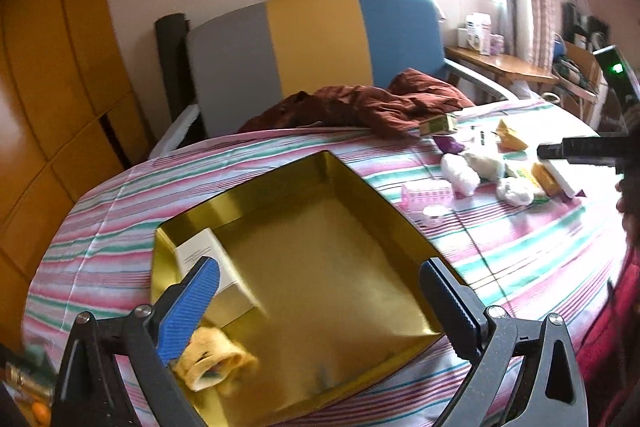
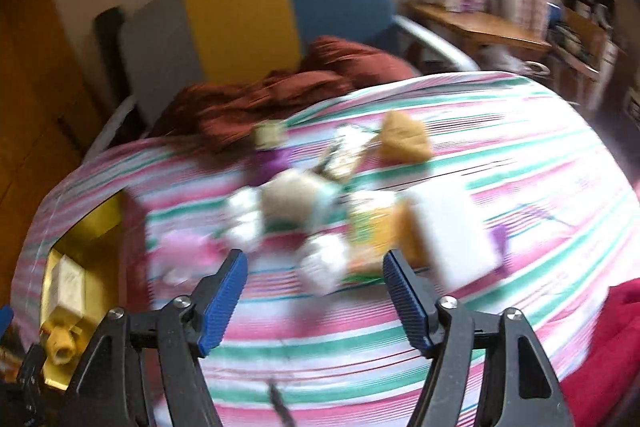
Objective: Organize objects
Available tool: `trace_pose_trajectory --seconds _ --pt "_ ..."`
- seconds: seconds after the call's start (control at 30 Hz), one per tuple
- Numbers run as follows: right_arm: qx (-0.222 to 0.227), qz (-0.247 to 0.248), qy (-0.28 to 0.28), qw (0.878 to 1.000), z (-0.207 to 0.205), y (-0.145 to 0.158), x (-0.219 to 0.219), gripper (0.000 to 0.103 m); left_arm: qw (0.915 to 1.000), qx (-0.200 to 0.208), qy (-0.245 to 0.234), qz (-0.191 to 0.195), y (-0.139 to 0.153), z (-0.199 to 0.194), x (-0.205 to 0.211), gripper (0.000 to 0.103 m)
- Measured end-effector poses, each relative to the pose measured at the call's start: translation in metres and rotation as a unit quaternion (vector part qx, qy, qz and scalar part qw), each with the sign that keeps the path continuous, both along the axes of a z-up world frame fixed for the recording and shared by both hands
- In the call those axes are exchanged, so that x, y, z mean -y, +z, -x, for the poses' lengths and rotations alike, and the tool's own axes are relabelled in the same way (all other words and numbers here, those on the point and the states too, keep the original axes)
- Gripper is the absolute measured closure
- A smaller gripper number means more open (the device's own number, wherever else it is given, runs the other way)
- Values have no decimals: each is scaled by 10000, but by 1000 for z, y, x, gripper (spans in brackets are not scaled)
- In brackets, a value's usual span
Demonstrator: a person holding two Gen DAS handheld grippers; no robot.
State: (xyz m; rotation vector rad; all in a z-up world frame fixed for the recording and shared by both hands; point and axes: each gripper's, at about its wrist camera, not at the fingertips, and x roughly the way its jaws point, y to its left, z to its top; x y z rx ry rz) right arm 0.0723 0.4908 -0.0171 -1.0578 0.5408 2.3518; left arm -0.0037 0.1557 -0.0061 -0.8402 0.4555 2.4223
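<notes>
The left gripper point(image 1: 320, 291) sits nearest the lens, tilted downward over the gold tray point(image 1: 400, 227) with its blue-padded jaws spread wide and nothing between them. Inside the gold tray, a cream box point(image 1: 216, 267) lies against its left wall, and a yellow rolled item point(image 1: 216, 363) rests at its near-left corner, just behind the left pad. The gold tray lies on the striped bed cover point(image 1: 520, 259). To the right of the gold tray, a pile of small objects point(image 2: 320, 219) is scattered on the cover, blurred in the right wrist view. The right gripper point(image 2: 314, 287) angles down toward that pile, jaws apart and empty. A brown cloth point(image 1: 380, 103) lies beyond the gold tray.
</notes>
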Motion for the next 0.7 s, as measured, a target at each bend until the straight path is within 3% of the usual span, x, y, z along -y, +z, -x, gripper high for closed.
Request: trace_pose_trajectory --seconds 0.13,0.27,0.43,0.6,0.7 --pt "67 -4 -397 9992 -7 -4 -41 23 9997 61 -247 38 0 1 -20 2" --pt "-161 192 -812 9964 -18 -16 -74 20 9988 225 -444 -5 1 9 -37 2" --pt "-259 687 -1033 9919 -27 -34 -90 20 9967 246 -770 76 2 18 -62 2" --pt "-388 689 -929 9925 -27 -32 -88 20 9932 284 -1107 220 1 28 -97 2" --pt "-442 696 -863 9929 -26 -30 -85 20 9890 563 -1329 323 -6 43 -127 3"
